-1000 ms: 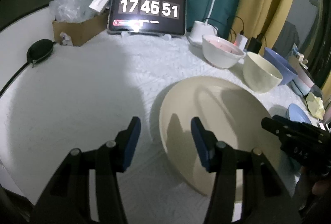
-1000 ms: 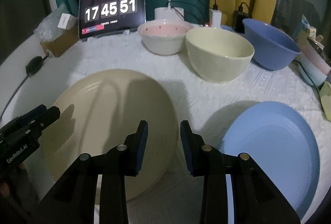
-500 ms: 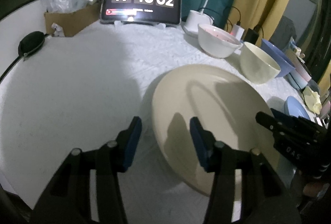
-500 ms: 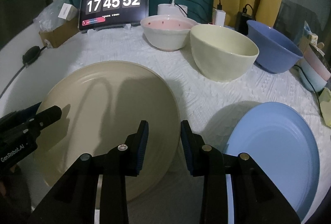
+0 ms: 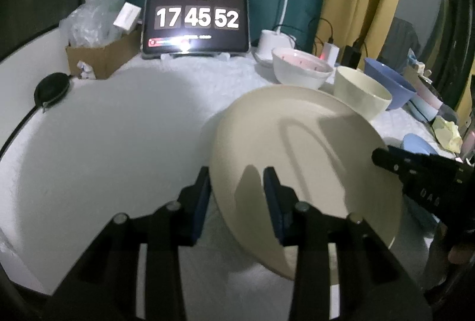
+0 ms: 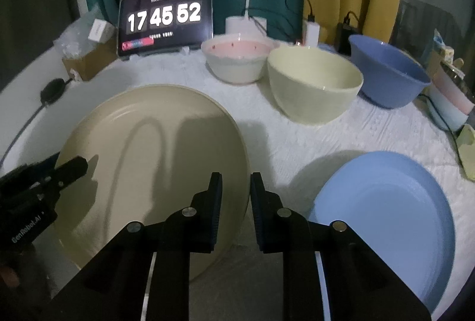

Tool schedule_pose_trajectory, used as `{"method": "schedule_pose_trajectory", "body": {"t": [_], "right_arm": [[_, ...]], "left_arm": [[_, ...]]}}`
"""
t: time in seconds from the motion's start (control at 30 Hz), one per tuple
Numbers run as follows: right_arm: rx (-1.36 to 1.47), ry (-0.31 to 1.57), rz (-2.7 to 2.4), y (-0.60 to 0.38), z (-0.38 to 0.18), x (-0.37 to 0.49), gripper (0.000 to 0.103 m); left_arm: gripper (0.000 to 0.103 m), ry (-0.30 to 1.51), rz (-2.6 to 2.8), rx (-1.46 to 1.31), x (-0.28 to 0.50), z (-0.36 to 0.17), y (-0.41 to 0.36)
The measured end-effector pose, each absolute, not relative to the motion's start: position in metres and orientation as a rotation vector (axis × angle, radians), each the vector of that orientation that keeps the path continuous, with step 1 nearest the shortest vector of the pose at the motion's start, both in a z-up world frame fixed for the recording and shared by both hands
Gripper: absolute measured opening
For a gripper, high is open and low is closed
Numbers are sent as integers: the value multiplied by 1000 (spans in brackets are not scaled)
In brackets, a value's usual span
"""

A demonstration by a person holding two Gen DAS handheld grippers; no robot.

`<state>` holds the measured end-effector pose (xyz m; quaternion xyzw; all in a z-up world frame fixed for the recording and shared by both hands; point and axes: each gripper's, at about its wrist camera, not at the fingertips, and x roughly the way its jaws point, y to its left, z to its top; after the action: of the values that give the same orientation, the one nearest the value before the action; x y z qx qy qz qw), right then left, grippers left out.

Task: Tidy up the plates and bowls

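The left gripper (image 5: pixel 237 184) was spread, its fingers straddling the near-left rim of the beige plate (image 5: pixel 299 166), not yet closed on it. The right gripper (image 6: pixel 236 190) was also parted (a narrower gap), straddling the plate's right rim, with the blue plate (image 6: pixel 386 220) just beside it. Open white tablecloth (image 5: pixel 104 137) lay to the left, up to the cardboard box (image 5: pixel 98 57) and tablet clock (image 5: pixel 196 22). Counted: two plates, three bowls in a back row, namely white-pink (image 6: pixel 237 61), cream (image 6: pixel 314 83) and blue (image 6: pixel 389 71).
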<state>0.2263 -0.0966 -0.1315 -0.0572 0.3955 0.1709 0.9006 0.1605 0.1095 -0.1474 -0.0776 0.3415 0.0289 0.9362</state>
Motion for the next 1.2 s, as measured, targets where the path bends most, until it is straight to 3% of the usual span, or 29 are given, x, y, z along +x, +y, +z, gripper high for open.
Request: {"method": "schedule_pose_trajectory", "body": {"t": [0.57, 1.2], "right_arm": [[-35, 714, 314, -148, -88, 211, 21], [50, 699, 205, -226, -88, 200, 21]], "left_arm": [[37, 657, -17, -120, 155, -113, 65], [37, 694, -135, -49, 165, -111, -13]]}}
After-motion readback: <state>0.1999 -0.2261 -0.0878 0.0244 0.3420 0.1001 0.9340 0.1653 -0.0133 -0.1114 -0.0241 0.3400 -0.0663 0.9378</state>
